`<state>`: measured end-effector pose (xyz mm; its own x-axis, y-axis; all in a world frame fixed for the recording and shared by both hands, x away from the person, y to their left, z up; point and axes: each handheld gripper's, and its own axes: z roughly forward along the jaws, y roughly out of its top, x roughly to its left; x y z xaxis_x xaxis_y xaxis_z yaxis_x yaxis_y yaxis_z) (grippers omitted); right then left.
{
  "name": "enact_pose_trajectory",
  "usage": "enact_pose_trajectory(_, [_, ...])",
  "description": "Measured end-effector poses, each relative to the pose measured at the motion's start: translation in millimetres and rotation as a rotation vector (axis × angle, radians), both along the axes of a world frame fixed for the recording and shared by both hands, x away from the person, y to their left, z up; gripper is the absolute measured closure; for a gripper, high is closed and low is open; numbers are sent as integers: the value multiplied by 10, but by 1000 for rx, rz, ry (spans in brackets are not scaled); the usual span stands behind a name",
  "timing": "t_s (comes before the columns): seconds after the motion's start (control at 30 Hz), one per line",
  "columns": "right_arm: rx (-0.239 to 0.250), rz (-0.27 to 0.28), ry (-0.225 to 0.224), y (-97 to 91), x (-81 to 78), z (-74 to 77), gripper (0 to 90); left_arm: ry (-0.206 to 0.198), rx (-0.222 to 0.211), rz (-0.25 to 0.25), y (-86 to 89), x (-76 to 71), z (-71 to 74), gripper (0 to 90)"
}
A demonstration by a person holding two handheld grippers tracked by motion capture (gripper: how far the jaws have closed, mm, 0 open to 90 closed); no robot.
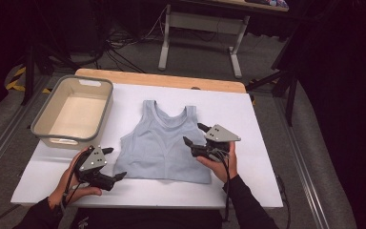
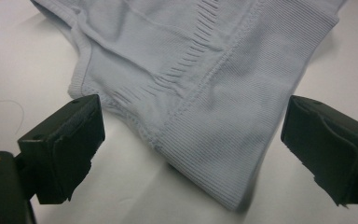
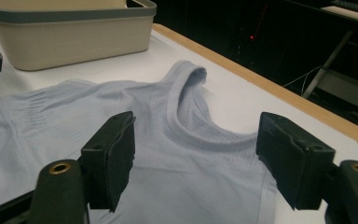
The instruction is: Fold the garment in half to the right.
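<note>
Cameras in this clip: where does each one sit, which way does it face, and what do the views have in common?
High view: above the person's side, looking forward and down on the table; both forearms, left gripper, right gripper show.
Left gripper view: low beside the tank top, facing its bottom corner; own open jaws show.
Right gripper view: low over the tank top, facing its neckline and the bin; own open jaws show.
Shared: all three show the tank top on the white table.
</note>
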<state>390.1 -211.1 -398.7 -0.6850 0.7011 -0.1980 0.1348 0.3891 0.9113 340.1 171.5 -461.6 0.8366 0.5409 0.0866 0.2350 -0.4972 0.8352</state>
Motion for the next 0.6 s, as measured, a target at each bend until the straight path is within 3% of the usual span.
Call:
enact_pose_trajectory(0.3, [10,52,34,391,163,72,291,10,23,-9,-59,15,-17,88])
enact_pose_trajectory(0.47, [15,73,55,575,277,107,303,0,68,28,-90,20,-31,104])
enact_pose_trajectory(0.5, [-11,88,88,743,389,117,307,4,79,28,-93,25,-37,108])
enact_pose_trajectory(0.6, [-17,95,128,873,506,120,307,18,78,29,-94,40,-44,110])
